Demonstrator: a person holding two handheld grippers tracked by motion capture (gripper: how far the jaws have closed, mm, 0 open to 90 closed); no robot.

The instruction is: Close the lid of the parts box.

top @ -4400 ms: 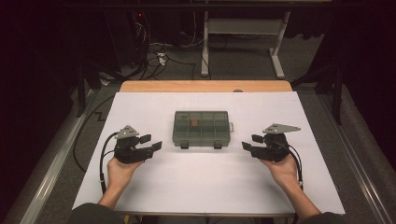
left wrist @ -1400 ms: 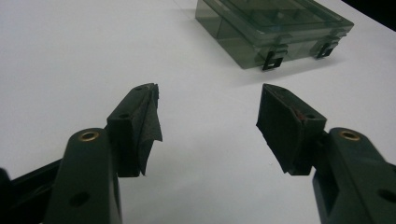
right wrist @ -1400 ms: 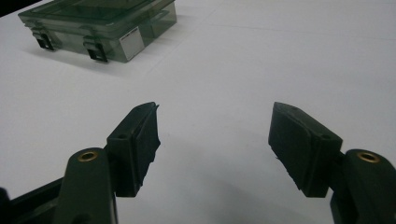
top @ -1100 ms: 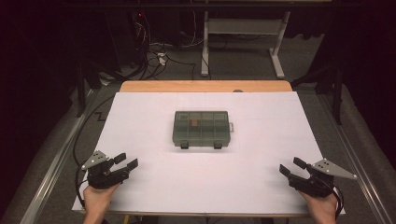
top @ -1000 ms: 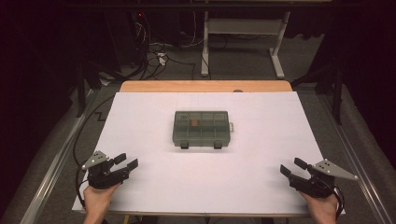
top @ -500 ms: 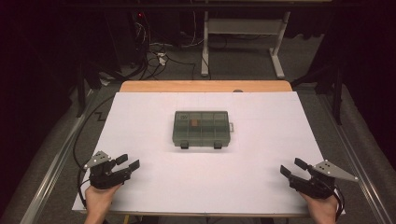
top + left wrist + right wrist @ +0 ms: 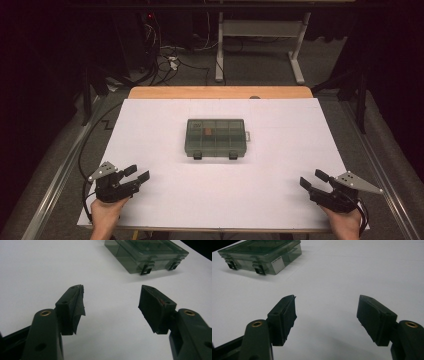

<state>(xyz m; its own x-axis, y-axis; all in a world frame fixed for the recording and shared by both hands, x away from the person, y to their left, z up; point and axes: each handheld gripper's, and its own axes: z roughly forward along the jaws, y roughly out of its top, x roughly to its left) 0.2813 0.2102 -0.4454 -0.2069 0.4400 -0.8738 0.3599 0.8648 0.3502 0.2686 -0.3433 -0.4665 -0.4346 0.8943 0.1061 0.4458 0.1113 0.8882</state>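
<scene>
A closed, translucent green compartment box [image 7: 216, 137] with two front latches lies flat in the middle of the white table sheet [image 7: 280, 150]; a small brown item shows through its lid. My left gripper [image 7: 138, 173] rests near the front left corner, open and holding nothing, well apart from the box. My right gripper [image 7: 311, 179] sits near the front right corner, also open with nothing in it. The left gripper view has the box [image 7: 147, 255] far ahead beyond the spread jaws of my left gripper [image 7: 111, 302]. In the right gripper view the box [image 7: 262, 255] lies far off at the upper left of my right gripper [image 7: 327, 307].
A strip of bare wooden tabletop [image 7: 220, 92] borders the sheet's far edge. Beyond it stand a white desk frame [image 7: 260, 30] and loose cables [image 7: 165, 55] on the dark floor. Metal rails [image 7: 60, 170] run along both sides of the table.
Both grippers have pulled back from beside the box to the near corners of the table. Over the last second the left one edged slightly inward; the box has not moved.
</scene>
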